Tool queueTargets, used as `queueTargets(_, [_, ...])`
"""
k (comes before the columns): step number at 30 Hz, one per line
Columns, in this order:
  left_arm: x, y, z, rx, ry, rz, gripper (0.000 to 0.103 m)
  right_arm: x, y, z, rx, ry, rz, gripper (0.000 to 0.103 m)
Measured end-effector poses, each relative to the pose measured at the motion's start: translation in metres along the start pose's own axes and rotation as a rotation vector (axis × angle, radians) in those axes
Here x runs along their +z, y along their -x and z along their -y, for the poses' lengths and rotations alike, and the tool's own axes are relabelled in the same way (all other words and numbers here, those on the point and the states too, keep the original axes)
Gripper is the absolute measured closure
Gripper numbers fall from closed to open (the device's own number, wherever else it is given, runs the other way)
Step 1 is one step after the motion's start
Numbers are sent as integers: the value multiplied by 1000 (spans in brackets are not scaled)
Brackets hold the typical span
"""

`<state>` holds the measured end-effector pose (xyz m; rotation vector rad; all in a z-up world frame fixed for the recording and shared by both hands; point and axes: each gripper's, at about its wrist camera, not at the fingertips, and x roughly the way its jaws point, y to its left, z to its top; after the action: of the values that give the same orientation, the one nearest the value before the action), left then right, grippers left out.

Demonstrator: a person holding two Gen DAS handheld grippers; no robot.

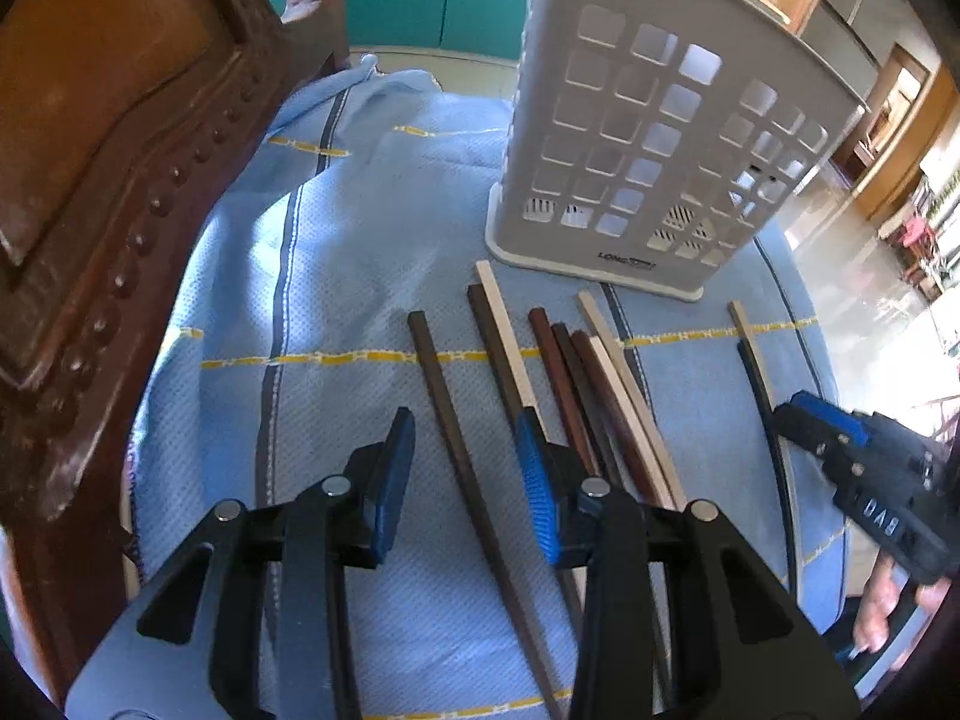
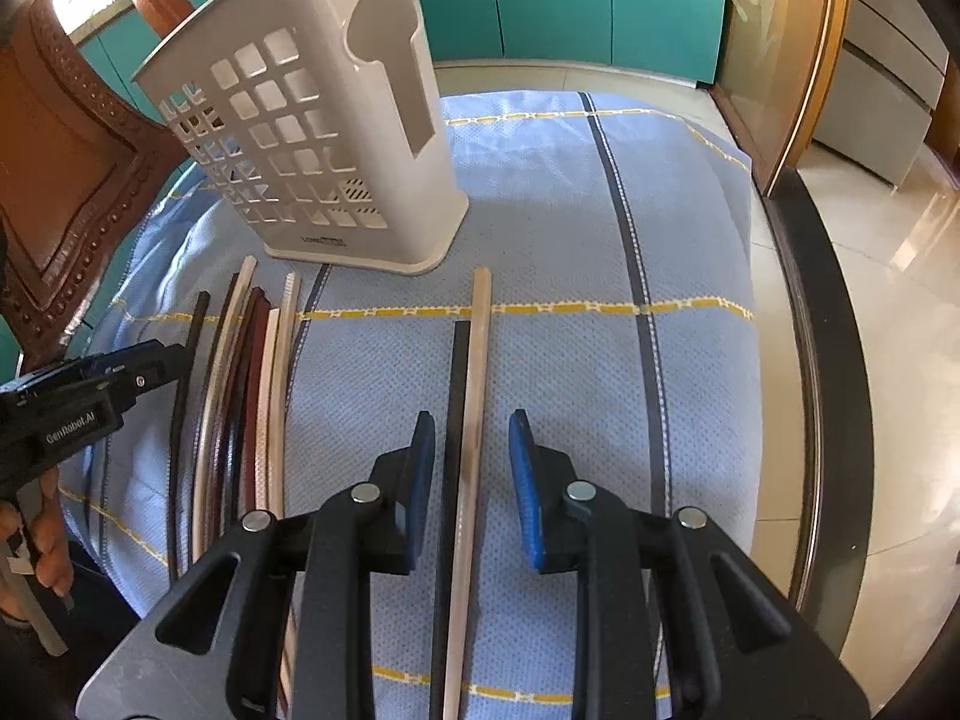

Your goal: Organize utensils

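The left gripper [image 1: 465, 480] is held open astride a single dark chopstick [image 1: 462, 456] on the blue cloth [image 1: 336, 276]; the right gripper [image 2: 471, 483] is likewise open around a black chopstick [image 2: 455, 450] and a pale chopstick [image 2: 474, 420]. Thin, stiff, light and likely slippery, these are best pinched mid-shaft for the white holder [image 2: 336, 138].

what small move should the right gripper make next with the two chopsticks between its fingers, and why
Probably close the right gripper the rest of the way. Its blue-padded fingers straddle the black chopstick and the pale wooden chopstick lying side by side on the blue cloth, with gaps on both sides, so nothing is gripped yet. The white perforated plastic utensil holder stands empty just beyond.
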<state>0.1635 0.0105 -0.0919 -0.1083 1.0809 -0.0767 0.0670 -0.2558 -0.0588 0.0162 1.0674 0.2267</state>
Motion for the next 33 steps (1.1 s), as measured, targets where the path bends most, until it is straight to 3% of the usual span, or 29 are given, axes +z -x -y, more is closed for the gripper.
queueTargets(5, [2, -15, 4, 1, -6, 6, 66, 10, -2, 9, 16, -31, 3, 77])
queueTargets(9, [4, -10, 9, -44, -34, 27, 65, 17, -13, 16, -38, -30, -6, 79])
queueTargets(11, [3, -15, 11, -28, -61, 25, 65, 18, -15, 7, -60, 23, 1, 82])
queueTargets(13, [2, -14, 9, -63, -53, 39, 65, 18, -18, -3, -2, 63, 5, 83])
queueTargets(17, [6, -12, 3, -114, -48, 66, 62, 19, -11, 3, 199, 18, 64, 82])
queueTargets(20, [13, -17, 1, -114, -43, 100, 58, 14, -8, 17, 166, -23, 120, 82])
queueTargets(23, [19, -29, 6, -92, -28, 100, 58, 13, -5, 33, 204, -82, 128, 82])
queueTargets(26, [20, -30, 19, -51, -80, 112, 58, 14, -4, 36, 217, -54, 144, 81])
queueTargets(30, [12, -23, 29, 3, -109, 115, 58, 23, -21, 29, 264, -38, 93, 77])
queueTargets(33, [-6, -8, 28, -9, -69, 106, 57, 34, -30, 13, 254, -22, 75, 75])
